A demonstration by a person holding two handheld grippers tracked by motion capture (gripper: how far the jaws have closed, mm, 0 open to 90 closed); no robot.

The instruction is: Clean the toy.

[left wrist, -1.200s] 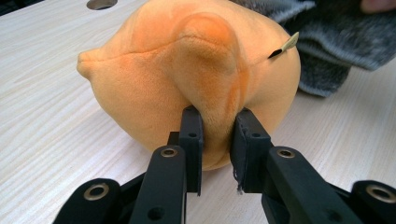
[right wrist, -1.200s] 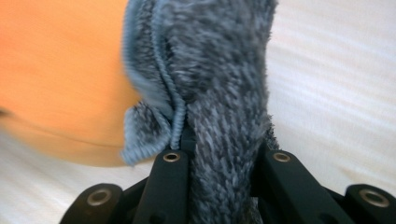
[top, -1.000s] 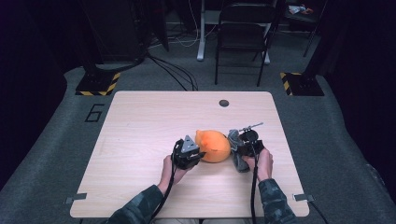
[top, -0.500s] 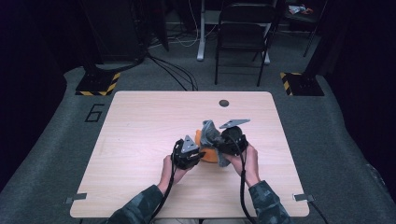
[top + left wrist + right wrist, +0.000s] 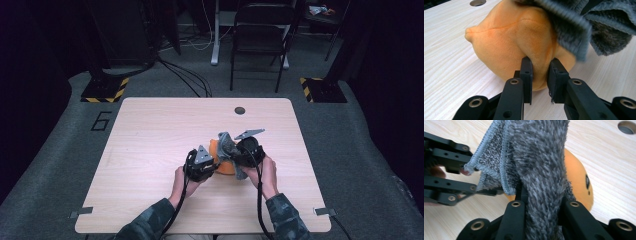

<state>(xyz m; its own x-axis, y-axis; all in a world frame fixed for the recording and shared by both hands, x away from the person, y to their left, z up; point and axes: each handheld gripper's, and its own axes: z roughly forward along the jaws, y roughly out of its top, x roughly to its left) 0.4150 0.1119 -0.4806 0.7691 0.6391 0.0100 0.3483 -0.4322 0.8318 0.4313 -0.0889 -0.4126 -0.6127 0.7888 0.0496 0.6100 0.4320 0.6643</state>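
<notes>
Left claw [image 5: 539, 68]: jaws pinched on a fold of the soft orange plush toy [image 5: 519, 42], rounded, with a small nub at one end. Toy rests on the pale wood-grain counter [image 5: 446, 62]. In the high view, the left claw [image 5: 212, 165] sits just left of the toy [image 5: 222, 166], near the counter's middle and toward the person's side.

Right claw [image 5: 541, 202]: jaws clenched on a grey fuzzy microfibre cloth [image 5: 541, 157] with a stitched hem. Cloth stands up between the jaws and drapes against the orange toy [image 5: 576, 180]; a small dark eye mark shows on the toy's face. In the high view, the right claw [image 5: 235, 152] is over the toy's right side, the cloth [image 5: 226, 146] bunched on top of the toy, touching it.

In the left claw's view, the cloth [image 5: 584, 27] hangs over the toy's upper right part.

Round dark hole [image 5: 240, 110] in the counter, well beyond the toy. Black folding chair [image 5: 260, 45] on the floor past the counter's far edge.
</notes>
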